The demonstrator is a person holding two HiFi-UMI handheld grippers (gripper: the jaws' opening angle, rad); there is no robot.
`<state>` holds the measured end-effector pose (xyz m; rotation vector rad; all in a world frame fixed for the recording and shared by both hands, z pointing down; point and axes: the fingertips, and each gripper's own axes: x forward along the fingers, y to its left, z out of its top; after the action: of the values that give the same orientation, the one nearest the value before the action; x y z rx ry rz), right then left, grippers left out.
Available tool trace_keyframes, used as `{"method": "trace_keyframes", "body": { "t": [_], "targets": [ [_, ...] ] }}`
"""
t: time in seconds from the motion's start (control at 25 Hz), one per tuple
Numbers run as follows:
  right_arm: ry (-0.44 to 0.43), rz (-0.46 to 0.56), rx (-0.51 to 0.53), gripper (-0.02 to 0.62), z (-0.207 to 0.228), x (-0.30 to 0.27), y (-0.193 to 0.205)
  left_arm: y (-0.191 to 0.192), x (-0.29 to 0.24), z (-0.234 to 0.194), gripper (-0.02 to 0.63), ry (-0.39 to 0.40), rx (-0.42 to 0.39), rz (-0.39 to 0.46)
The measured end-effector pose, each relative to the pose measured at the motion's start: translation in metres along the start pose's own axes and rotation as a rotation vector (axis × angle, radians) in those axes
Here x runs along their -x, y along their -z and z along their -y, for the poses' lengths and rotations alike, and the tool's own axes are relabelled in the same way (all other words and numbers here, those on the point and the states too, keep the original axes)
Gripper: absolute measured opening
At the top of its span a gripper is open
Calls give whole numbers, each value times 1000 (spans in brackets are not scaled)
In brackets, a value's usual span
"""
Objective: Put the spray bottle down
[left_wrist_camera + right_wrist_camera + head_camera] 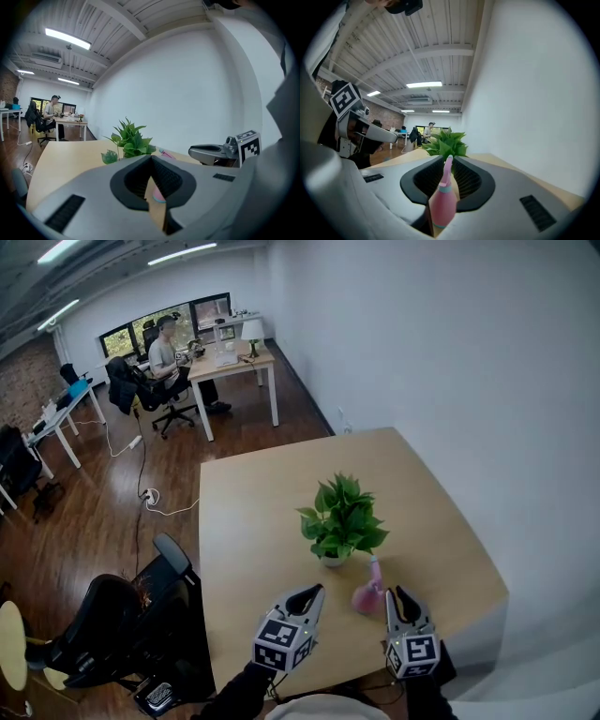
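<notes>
My left tool (307,594) and right tool (403,596) hover side by side just short of the plant (342,517), jaws slightly parted, gripping nothing.

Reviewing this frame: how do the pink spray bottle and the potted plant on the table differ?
The spray bottle is pink and slim, tapering to a narrow nozzle; the potted plant is green, bushy and wider. The spray bottle stands nearer the table's close edge, beside the right gripper; the potted plant sits further in. Both stand on the table, unheld.
</notes>
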<state>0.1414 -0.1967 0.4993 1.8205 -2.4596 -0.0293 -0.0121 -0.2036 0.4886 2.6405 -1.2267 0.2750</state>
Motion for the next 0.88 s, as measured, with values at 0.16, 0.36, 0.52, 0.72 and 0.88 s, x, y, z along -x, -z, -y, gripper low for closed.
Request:
{"method": "trace_keyframes", "body": {
  "t": [0.16, 0.36, 0.52, 0.72, 0.88],
  "targets": [
    [-14, 5, -37, -25, -1, 5, -17, -5, 3, 0, 15, -1, -4, 11],
    [-26, 7, -44, -26, -7, 5, -34, -4, 8, 3, 15, -1, 0, 12],
    [-62, 15, -62, -26, -11, 5, -45, -7, 10, 3, 15, -6, 2, 22],
    [-67, 4, -55, -28, -9, 3, -53, -15, 11, 2, 15, -11, 2, 41],
    [-72, 7, -65, -28, -9, 3, -56, -16, 11, 4, 15, -8, 2, 44]
  ]
}}
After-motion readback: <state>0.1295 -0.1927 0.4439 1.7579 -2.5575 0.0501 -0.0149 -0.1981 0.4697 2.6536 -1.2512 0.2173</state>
